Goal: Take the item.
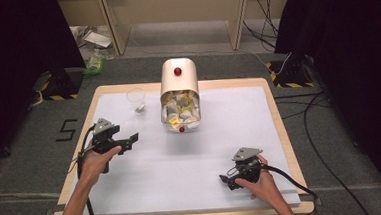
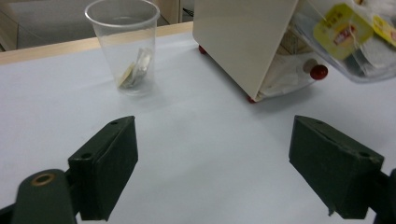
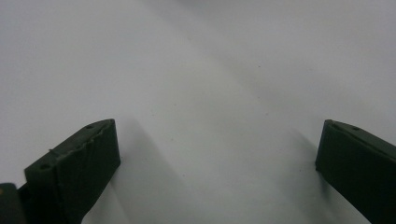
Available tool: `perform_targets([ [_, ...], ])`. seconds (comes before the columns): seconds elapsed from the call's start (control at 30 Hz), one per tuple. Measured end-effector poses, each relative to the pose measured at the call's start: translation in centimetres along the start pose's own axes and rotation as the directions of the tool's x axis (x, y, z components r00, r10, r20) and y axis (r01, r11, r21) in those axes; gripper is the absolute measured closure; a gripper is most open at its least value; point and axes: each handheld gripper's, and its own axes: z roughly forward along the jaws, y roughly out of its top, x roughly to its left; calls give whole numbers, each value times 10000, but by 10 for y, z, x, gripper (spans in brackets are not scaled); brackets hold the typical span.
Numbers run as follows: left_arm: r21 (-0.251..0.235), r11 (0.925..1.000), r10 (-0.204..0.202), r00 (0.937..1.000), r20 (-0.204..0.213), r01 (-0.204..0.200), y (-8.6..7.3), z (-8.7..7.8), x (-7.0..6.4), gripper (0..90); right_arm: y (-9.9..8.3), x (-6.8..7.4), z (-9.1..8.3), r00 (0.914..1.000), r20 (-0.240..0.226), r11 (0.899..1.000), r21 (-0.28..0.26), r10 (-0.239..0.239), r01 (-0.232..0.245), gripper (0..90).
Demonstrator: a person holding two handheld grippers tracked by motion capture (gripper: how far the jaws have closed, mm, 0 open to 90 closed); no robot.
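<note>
A cream dispenser box [image 1: 179, 93] with red knobs stands at the middle back of the white mat [image 1: 220, 135], its clear flap showing several tea bags [image 1: 180, 110]. The same box [image 2: 243, 42] appears at upper right in the left gripper view. A clear plastic cup [image 1: 136, 101] holding a tea bag stands to its left, also seen as the cup [image 2: 125, 44]. My left gripper [image 1: 129, 140] is open, hovering left of the box with nothing between its jaws. My right gripper [image 1: 226, 179] is open low over the bare mat at the front right.
The wooden table edge [image 1: 280, 127] frames the mat. Cables [image 1: 321, 144] run over the carpet to the right. Black curtains hang on both sides, and a green bottle [image 1: 94, 62] lies on the floor behind the table.
</note>
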Motion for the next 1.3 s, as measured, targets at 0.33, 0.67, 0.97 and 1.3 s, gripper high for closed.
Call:
perform_targets([
  [0.33,281,9992,298,9996,25,-298,-32,-2,-9,150,0,0,0,10000,-1,10000,-1,-3,3,4],
  [0.67,616,9965,555,9984,92,-559,-54,-4,-14,150,0,0,0,10000,-1,10000,0,-1,1,4],
  [0.97,992,9919,787,9969,68,-790,-70,-8,-18,149,0,0,0,10000,-1,10000,1,1,-1,4],
  [1.3,1504,9861,694,9975,146,-708,-79,-12,-18,149,0,0,0,10000,2,10000,-1,0,0,4],
])
